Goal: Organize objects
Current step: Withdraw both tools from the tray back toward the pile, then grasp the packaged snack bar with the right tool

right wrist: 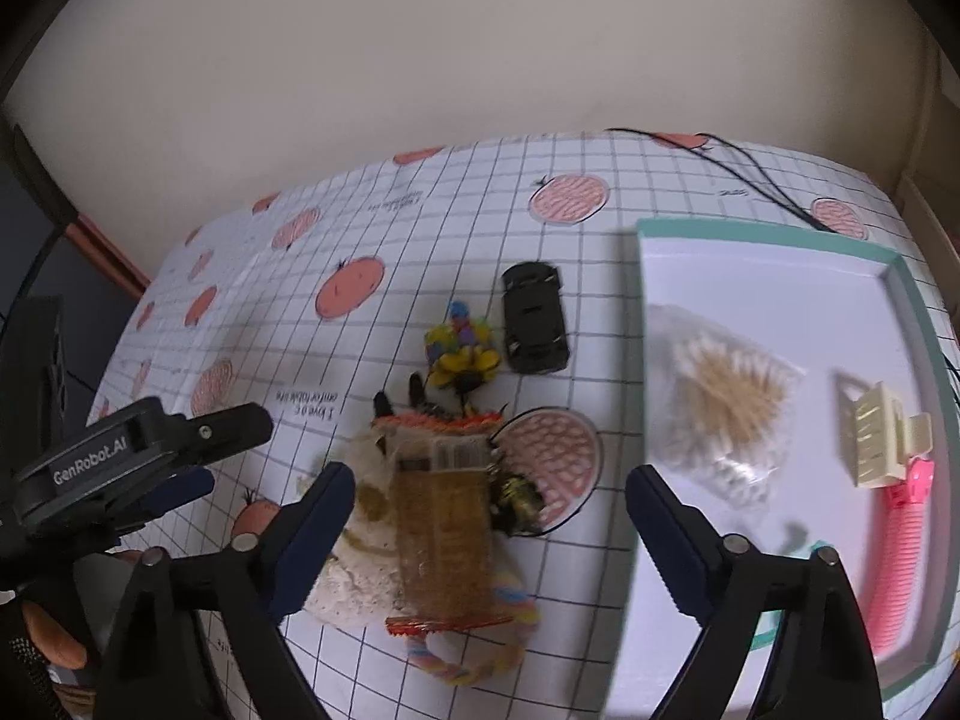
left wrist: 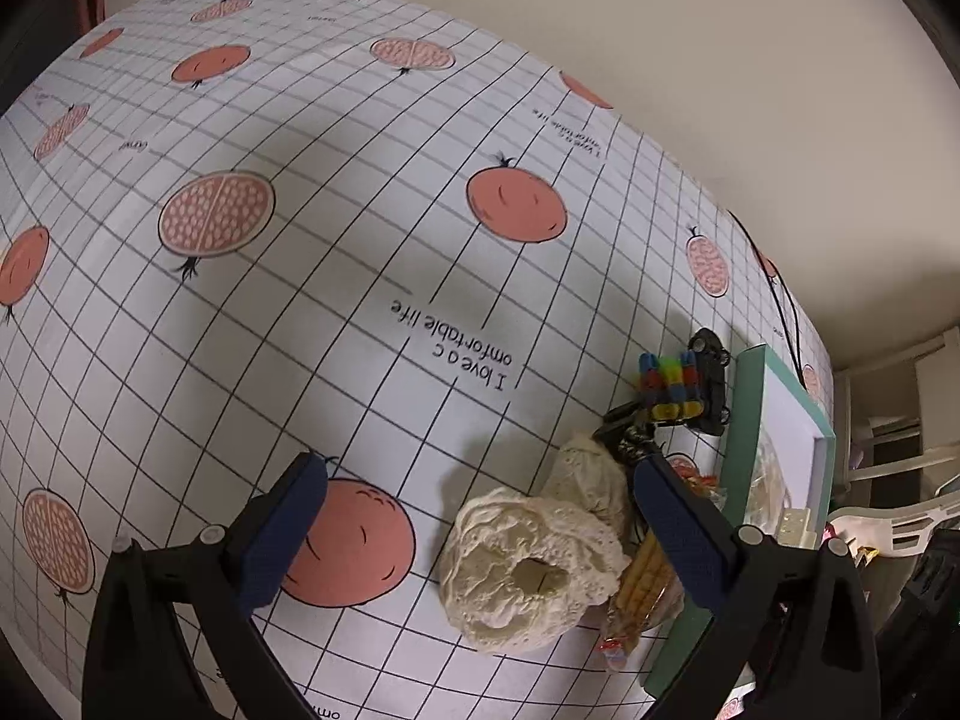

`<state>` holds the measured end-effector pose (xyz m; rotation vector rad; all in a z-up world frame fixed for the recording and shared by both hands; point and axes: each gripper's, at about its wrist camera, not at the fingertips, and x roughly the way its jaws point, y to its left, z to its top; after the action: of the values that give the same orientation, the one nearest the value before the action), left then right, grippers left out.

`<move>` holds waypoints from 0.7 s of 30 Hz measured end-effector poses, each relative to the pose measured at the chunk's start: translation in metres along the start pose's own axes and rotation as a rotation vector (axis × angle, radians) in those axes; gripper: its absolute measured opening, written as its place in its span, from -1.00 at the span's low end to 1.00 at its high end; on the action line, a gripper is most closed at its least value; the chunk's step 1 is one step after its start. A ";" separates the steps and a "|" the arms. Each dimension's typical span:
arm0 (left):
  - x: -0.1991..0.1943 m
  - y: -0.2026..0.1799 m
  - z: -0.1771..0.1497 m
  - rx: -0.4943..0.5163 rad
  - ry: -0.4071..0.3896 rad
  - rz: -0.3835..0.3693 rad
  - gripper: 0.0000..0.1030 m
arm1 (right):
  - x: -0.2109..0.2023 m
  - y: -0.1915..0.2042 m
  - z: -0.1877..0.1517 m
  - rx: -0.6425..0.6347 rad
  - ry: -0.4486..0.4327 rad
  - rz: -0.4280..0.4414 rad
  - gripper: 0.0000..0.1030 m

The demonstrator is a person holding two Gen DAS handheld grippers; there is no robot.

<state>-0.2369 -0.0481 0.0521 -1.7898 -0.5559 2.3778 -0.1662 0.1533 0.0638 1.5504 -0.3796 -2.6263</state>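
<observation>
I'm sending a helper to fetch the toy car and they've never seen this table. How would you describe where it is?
Find the teal-rimmed tray on the pomegranate-print tablecloth. Just left of it, on the cloth, lies the toy car, beside a cluster of colourful blocks. It is the only all-black item, glossy, with wheels.

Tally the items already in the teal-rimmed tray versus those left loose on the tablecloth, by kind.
In the tray:
Bag of cotton swabs: 1
Cream hair claw: 1
Pink comb: 1
On the tablecloth:
Black toy car: 1
Colourful block toy: 1
Snack packet: 1
Cream lace cloth: 1
Pile partly hidden, more may lie under it.
Total: 7
</observation>
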 end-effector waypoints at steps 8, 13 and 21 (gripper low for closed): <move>0.010 -0.001 -0.004 -0.013 0.036 0.001 0.97 | 0.010 0.004 -0.005 -0.019 0.045 -0.009 0.61; 0.015 -0.007 -0.007 0.007 0.054 -0.002 0.97 | 0.013 0.004 -0.007 -0.025 0.062 -0.022 0.58; 0.026 -0.018 -0.015 0.048 0.091 0.029 0.97 | 0.019 0.010 -0.011 -0.055 0.086 -0.047 0.58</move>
<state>-0.2328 -0.0204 0.0312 -1.8867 -0.4606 2.2931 -0.1662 0.1378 0.0449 1.6680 -0.2663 -2.5697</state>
